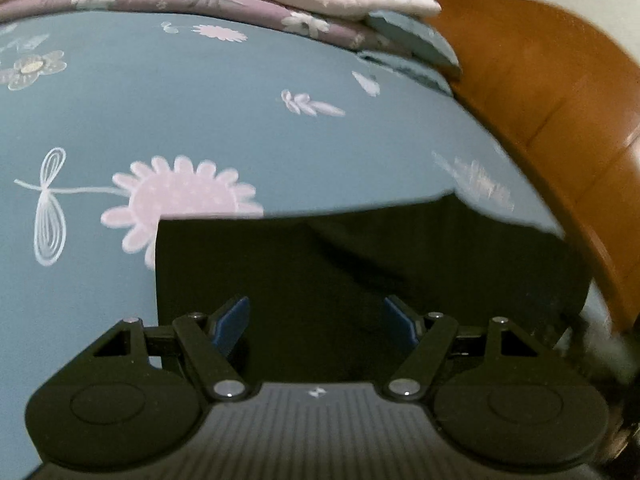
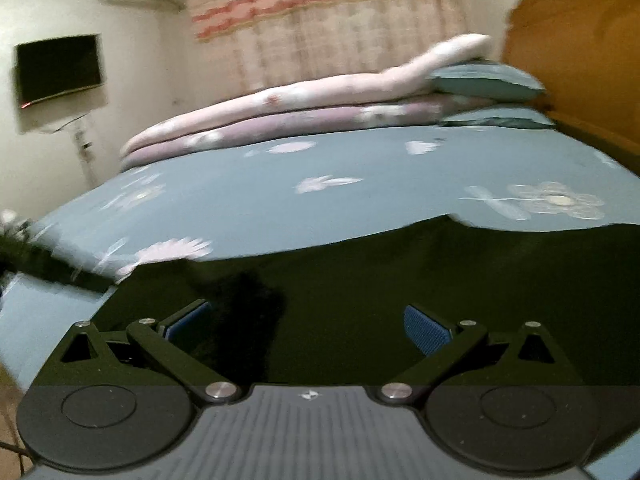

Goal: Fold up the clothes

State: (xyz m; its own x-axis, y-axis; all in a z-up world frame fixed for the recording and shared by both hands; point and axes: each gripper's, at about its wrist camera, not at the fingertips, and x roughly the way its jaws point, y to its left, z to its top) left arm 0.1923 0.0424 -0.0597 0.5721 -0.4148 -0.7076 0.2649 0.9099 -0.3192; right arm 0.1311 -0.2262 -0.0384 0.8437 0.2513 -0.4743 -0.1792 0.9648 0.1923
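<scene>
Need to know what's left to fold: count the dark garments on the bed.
1. A single dark garment lies spread on the near edge of the blue floral bedsheet, under both open claws. More could be hidden out of frame.

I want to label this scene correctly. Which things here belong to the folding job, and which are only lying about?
Belong to the job:
- dark garment, spread on the bed
- left gripper, jaws open
- right gripper, jaws open

Only lying about:
- blue floral bedsheet
- folded pink quilts
- pillow
- wooden headboard
- wall screen
- curtain
</scene>
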